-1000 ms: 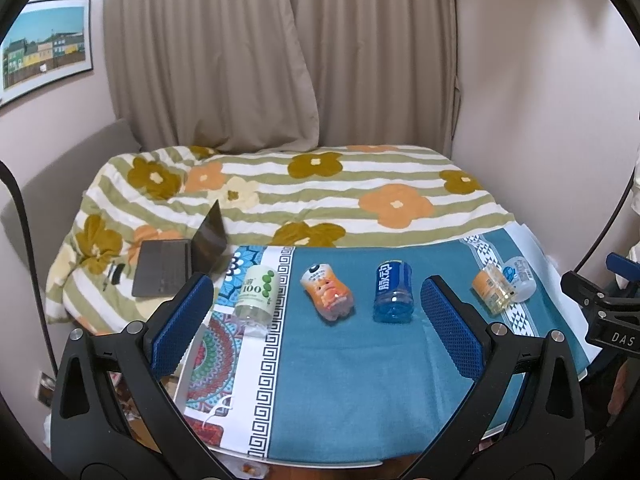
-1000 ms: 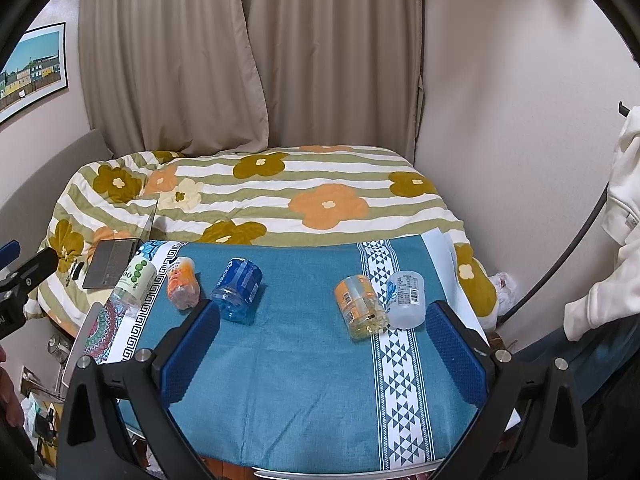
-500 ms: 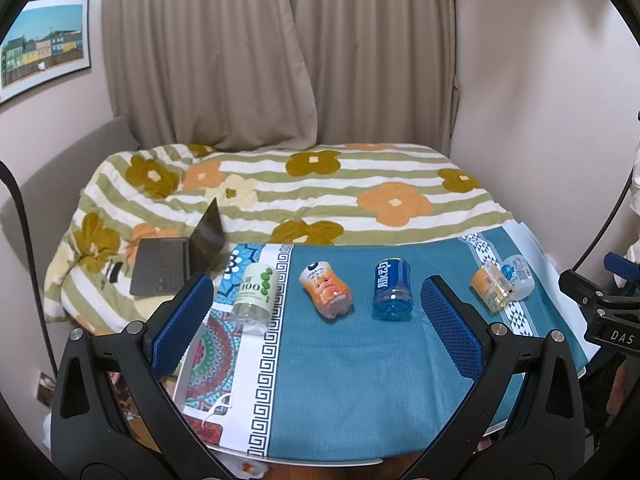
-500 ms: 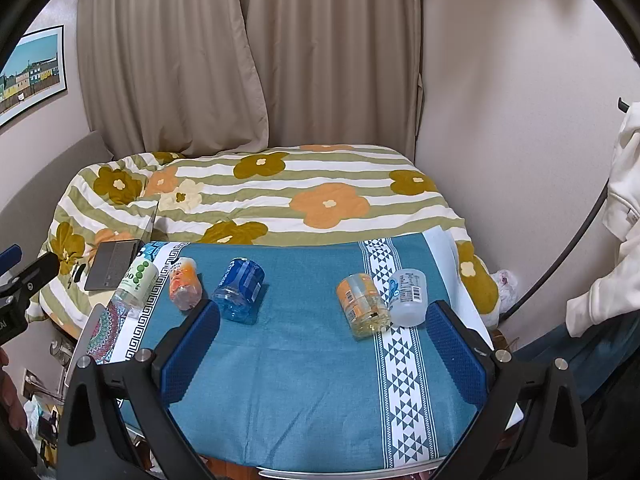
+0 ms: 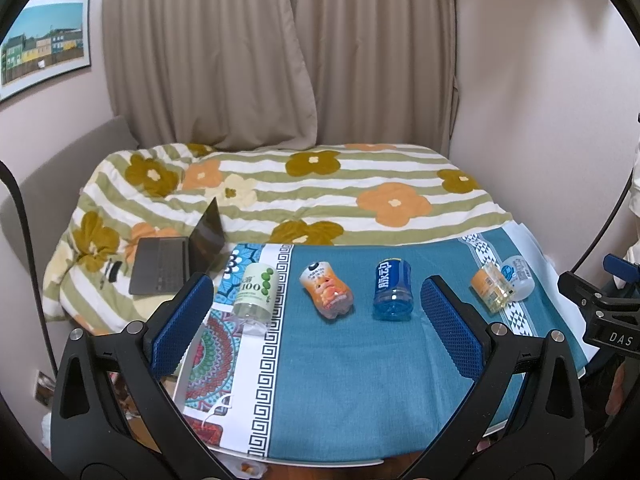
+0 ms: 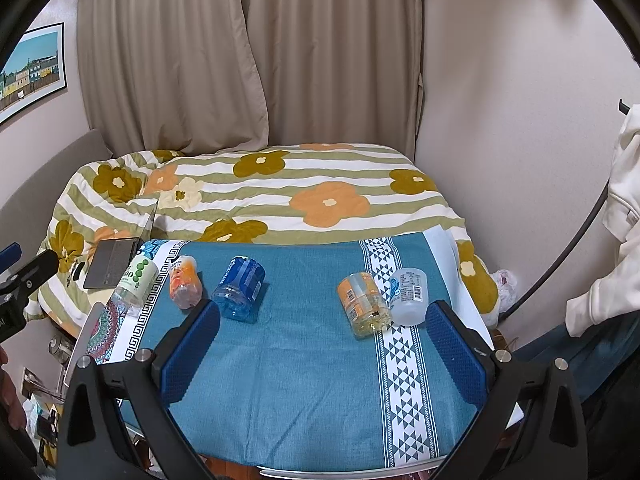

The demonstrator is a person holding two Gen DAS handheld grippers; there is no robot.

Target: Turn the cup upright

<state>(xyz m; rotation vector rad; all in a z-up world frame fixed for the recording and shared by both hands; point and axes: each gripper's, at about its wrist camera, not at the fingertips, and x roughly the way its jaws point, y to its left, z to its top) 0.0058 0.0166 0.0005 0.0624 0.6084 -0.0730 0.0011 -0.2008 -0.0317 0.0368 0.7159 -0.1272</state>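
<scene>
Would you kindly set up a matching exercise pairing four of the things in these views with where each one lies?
Things:
1. blue cup
2. green-labelled cup
3. white cup
4. laptop

Places:
A. on the flowered bedspread
B. touching the yellow cup at the triangle-patterned stripe
C. on the white patterned border at the cloth's left end
D. on plain teal cloth, right of the orange cup

Pairs: 1-D, 2-C, 3-B, 4-A
</scene>
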